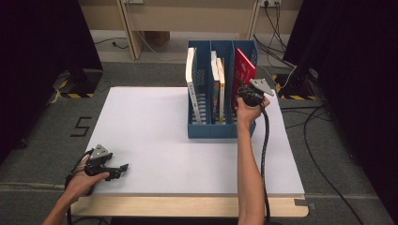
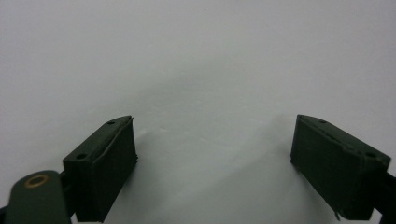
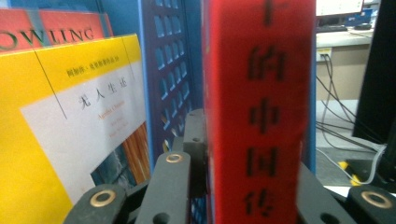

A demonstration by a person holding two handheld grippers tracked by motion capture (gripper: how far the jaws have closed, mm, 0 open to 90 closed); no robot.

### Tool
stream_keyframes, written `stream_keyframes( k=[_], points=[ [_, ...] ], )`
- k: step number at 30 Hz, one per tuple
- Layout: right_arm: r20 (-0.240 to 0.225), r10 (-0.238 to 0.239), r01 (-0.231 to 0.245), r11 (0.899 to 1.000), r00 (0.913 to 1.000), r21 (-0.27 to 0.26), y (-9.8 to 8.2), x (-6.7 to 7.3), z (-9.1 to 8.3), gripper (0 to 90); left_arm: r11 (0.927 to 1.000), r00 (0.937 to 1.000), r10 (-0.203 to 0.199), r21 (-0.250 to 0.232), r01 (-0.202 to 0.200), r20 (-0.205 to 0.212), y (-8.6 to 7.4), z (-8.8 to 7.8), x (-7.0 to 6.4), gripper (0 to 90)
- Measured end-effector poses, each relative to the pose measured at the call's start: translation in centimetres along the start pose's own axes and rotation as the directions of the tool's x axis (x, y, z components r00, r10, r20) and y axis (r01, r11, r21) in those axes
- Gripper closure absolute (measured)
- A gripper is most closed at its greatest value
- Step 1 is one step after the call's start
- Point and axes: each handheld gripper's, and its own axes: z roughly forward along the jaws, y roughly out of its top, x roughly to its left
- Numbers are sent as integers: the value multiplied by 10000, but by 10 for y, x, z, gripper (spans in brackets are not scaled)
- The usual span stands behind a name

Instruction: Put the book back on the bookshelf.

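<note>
- High view, near edge: left tongs [image 1: 123, 167] rest wide and empty on the tabletop [image 1: 155, 150].
- Farther: right tongs [image 1: 243, 93] clamp the red book [image 1: 244, 70], tilted in the blue rack's [image 1: 206, 127] right slot.
- Step, likely: seating or drawing the book; next needs a straight, steady path clear of the divider.

A white tabletop [image 1: 150, 140] with a pale wood front edge stands on grey carpet [image 1: 47, 140]. In the left bay of the blue rack a white book [image 1: 191, 82] stands upright against the left wall. In the middle bay two books stand side by side, one white-spined [image 1: 215, 86] and one yellow [image 1: 221, 89]; the yellow cover [image 3: 70, 121] bears dark print. A black "5" [image 1: 80, 126] marks the carpet left of the tabletop. Black cables [image 1: 324, 126] trail over the floor at right, near yellow-black tape [image 1: 70, 95]
</note>
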Motion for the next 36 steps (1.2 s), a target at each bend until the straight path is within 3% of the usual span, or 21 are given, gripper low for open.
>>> stream_keyframes(
  k=[7, 16, 23, 27, 36],
  points=[
    [-200, 79, -71, 9992, 9998, 389, 5, 0, -2, 773, 10000, 10000, 1, 4, -1, 4, 0, 0, 0, 130],
    [-529, -178, 228, 9952, 9984, 954, 3, -1, -17, 764, 10000, 10000, 10, 7, -10, -4, 0, 0, 0, 130],
    [-837, -268, 355, 9940, 9961, 1039, 5, 0, -25, 750, 10000, 10000, -2, 0, 2, 5, 0, 0, 0, 130],
    [-997, -106, 208, 9946, 9950, 1020, 5, 0, -30, 714, 10000, 10000, 0, -18, 0, -1, 0, 0, 0, 131],
    [-1596, -191, 407, 9903, 9870, 1329, 2, -5, -51, 632, 10000, 10000, 2, -24, -2, 0, 0, 0, 0, 130]
  ],
)
